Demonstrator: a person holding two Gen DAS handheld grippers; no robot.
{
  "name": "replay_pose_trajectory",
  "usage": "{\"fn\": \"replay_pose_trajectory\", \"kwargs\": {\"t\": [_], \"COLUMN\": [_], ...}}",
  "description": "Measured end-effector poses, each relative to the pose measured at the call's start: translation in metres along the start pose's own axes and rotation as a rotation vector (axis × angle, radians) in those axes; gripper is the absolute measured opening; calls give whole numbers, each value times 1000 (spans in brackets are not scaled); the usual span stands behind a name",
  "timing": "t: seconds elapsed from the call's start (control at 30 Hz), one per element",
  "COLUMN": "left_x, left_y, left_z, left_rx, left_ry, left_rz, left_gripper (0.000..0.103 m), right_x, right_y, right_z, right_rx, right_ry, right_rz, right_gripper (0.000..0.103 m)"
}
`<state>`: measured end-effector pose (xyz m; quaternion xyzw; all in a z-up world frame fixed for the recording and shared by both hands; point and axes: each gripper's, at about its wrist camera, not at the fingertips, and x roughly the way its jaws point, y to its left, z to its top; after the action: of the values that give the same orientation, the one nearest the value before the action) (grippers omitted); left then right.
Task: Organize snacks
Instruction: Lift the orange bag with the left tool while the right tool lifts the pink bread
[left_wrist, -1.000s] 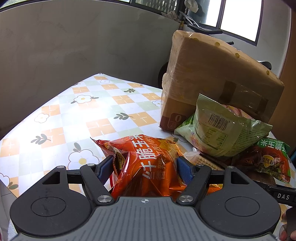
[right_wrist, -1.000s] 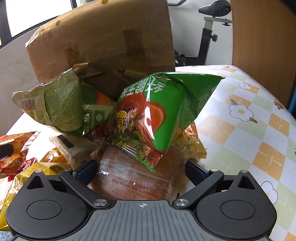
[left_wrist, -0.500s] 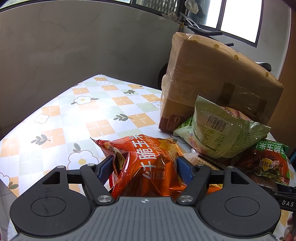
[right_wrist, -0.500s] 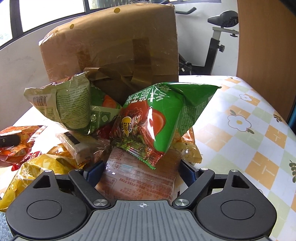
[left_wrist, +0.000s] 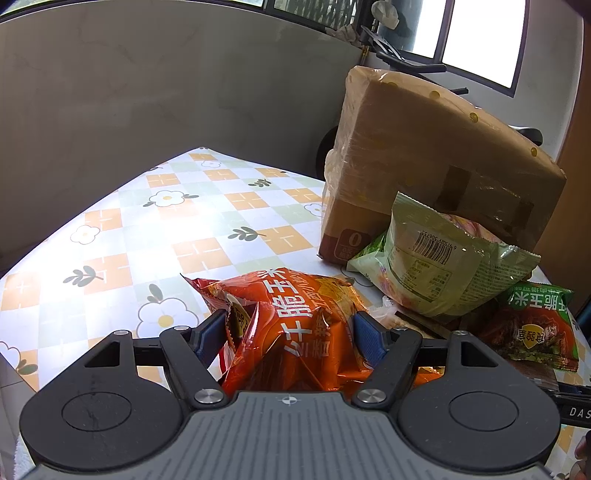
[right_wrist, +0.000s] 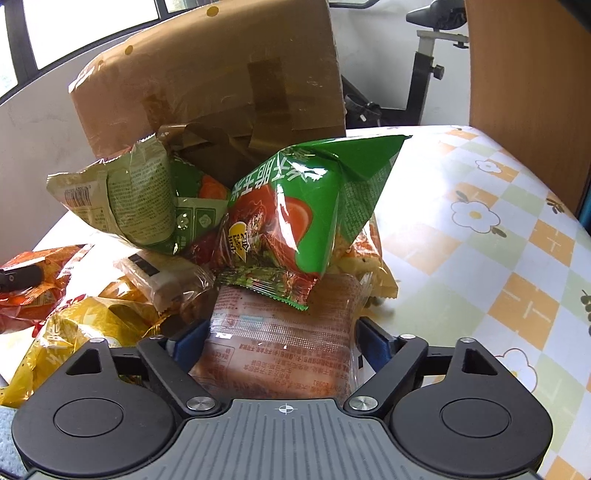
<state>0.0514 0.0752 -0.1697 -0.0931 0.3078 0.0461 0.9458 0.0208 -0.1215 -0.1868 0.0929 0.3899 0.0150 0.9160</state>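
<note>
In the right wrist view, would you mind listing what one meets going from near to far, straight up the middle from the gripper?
Right gripper with the brown clear-wrapped packet between its fingers → bright green snack bag lying on that packet's far end → taped cardboard box → window behind it.

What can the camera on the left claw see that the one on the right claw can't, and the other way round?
Only the left view shows the left claw squeezing an orange snack bag, with bare flowered tablecloth beyond it. Only the right view shows the right claw, which has just been closing, around a reddish-brown packet, plus a yellow bag and an exercise bike. Both show the taped cardboard box, the pale green bag and the bright green bag.
</note>
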Motion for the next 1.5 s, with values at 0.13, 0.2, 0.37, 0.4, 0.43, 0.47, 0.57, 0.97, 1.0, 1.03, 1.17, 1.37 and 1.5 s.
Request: {"fn": "replay_pose_trajectory", "kwargs": {"t": [0.13, 0.2, 0.37, 0.4, 0.43, 0.47, 0.57, 0.97, 1.0, 1.03, 1.17, 1.37, 1.5], "left_x": [-2, -3, -1, 0, 0, -1, -2, -7, -8, -8, -8, -11, -11], "left_y": [-1, 0, 1, 1, 0, 0, 1, -3, -2, -2, -2, -1, -1], "left_z": [0, 0, -1, -1, 0, 0, -1, 1, 1, 2, 3, 3, 3], "left_rx": [4, 3, -3, -3, -1, 0, -1, -2, -3, -4, -6, -6, -8], "left_ry": [-7, -10, -2, -2, -3, -4, -10, -27, -27, -28, -32, -37, -38], "left_rz": [-7, -11, -6, -7, -8, -9, -11, -13, -14, -14, -13, -15, -15], "left_gripper": [76, 76, 76, 76, 76, 76, 76, 76, 76, 76, 76, 76, 76], "right_x": [-7, -11, -14, -14, -14, -14, -13, -23, -24, -24, -24, -29, -30], "right_y": [-5, -7, -12, -12, -12, -11, -10, -15, -17, -19, -30, -41, -50], "right_z": [-2, -2, -4, -4, -3, -3, -4, 0, -1, -2, -2, 0, 1], "right_rx": [14, 8, -7, -6, -10, -17, -25, -47, -45, -40, -3, 43, 74], "right_ry": [-14, -24, -18, -21, -20, -21, -23, -46, -44, -40, -25, -57, -63], "right_rz": [1, -11, -34, -33, -36, -39, -41, -49, -56, -62, -84, -128, -141], "right_gripper": [79, 78, 77, 77, 77, 76, 76, 75, 75, 75, 75, 75, 75]}}
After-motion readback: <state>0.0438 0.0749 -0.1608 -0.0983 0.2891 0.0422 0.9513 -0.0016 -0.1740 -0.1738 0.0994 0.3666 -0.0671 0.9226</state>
